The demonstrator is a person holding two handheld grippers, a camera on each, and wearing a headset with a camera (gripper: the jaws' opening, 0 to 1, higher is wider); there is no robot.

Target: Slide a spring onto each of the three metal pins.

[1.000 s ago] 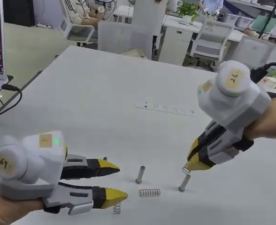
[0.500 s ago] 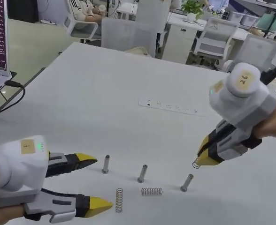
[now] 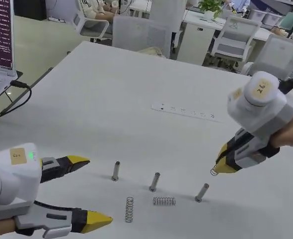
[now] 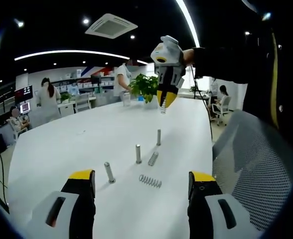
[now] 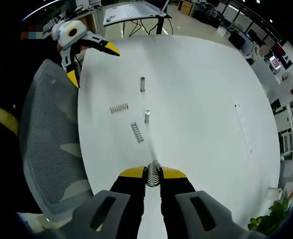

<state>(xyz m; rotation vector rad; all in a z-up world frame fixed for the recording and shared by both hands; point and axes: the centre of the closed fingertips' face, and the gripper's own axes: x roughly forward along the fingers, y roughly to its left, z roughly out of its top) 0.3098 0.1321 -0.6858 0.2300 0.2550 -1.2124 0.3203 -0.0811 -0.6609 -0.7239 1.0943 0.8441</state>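
The right gripper (image 3: 225, 169), pinching 1 spring (image 3: 214, 172), has lifted away from its pin (image 3: 202, 192); the wide-open left gripper (image 3: 94, 189) has retreated, leaving 3 pins (image 3: 155, 181) bare.

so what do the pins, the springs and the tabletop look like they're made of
Pins: grey with a dull metallic sheen, likely steel, exact metal open.
Springs: thin coiled wire, pale and shiny, probably steel too.
Tabletop: smooth matte white, no grain; looks like laminate or painted board, cannot tell which.
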